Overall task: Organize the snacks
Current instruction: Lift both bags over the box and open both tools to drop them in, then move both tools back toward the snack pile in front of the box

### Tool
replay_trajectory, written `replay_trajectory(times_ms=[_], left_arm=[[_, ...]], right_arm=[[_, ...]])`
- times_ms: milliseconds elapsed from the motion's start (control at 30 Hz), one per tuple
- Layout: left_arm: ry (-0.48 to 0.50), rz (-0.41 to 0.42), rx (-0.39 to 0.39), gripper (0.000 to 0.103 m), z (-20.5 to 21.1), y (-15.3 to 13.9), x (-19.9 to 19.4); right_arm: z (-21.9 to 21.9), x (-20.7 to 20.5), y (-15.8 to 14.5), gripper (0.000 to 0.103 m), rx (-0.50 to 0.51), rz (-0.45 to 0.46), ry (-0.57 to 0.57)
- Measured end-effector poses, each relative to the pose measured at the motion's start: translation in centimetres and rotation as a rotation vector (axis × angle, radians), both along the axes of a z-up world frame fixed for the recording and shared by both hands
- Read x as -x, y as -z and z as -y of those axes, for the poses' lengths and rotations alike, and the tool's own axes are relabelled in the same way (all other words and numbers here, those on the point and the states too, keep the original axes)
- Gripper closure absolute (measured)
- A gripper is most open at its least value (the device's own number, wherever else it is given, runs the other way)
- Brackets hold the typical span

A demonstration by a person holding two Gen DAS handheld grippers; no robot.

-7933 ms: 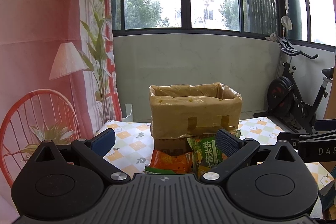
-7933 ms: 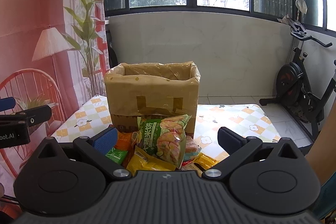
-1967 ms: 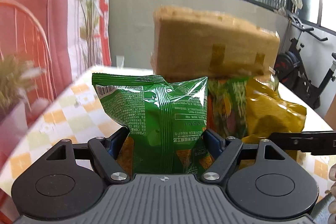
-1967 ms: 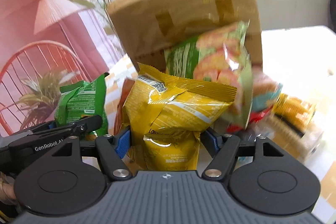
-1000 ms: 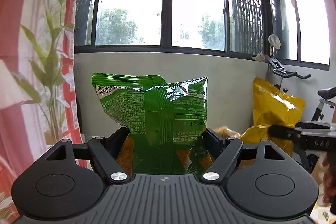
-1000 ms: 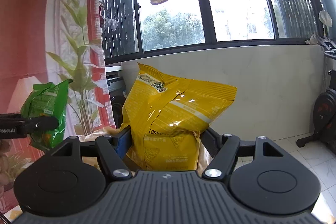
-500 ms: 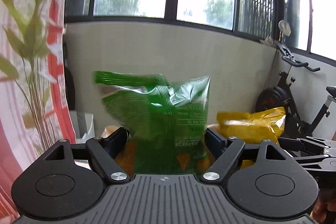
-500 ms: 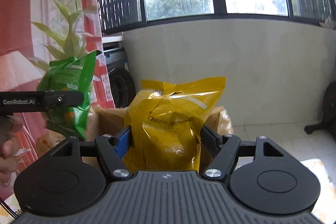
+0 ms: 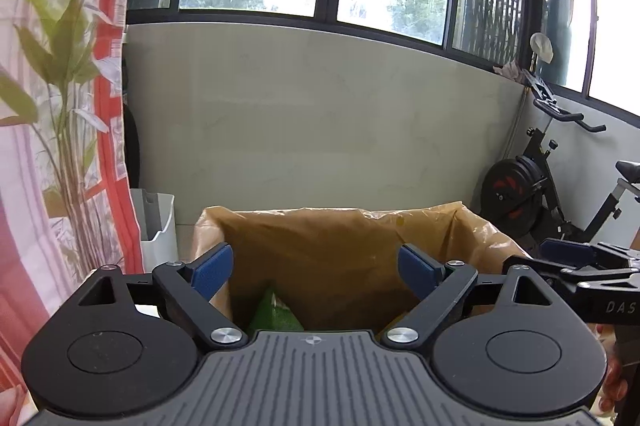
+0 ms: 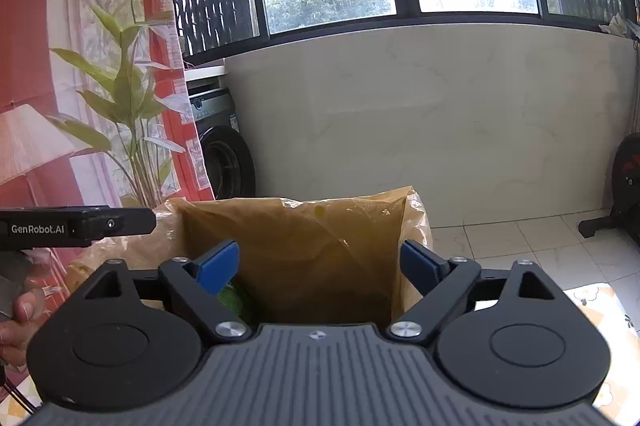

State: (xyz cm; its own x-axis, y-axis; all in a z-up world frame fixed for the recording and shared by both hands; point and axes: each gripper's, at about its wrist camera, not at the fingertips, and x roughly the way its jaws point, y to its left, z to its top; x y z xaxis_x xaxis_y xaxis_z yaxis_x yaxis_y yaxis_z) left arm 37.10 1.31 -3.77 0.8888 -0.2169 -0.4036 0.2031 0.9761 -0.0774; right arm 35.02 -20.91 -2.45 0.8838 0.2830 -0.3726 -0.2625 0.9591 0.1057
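Jaws on both grippers stand wide apart, holding nothing: the left gripper [image 9: 316,266] and right gripper [image 10: 320,262] hover level over the bag-lined box [image 9: 344,246]. A green snack bag [image 9: 276,314] lies inside it. Only the left view shows an exercise bike [image 9: 540,186]; only the right shows a washing machine [image 10: 224,150].

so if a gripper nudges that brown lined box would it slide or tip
The box stands tall and open-topped, so a high push may tip it. Only one green bag shows inside, so it's probably light. Its loose liner looks floppy, likely crumpling first.
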Motion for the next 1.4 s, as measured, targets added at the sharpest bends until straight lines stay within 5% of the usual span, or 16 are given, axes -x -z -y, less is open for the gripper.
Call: replay_trajectory(times_ms=[567, 1400], left_arm=[[-0.020, 0.072, -0.061, 0.006, -1.1, -0.8, 9.2], [-0.146, -0.040, 0.009, 0.007, -3.1, 6.8, 14.6]], right_arm=[[2.8, 8.6, -0.8, 0.000, 0.019, 0.069, 0.081], [6.3, 14.6, 5.9, 0.000, 0.023, -0.039, 0.129]])
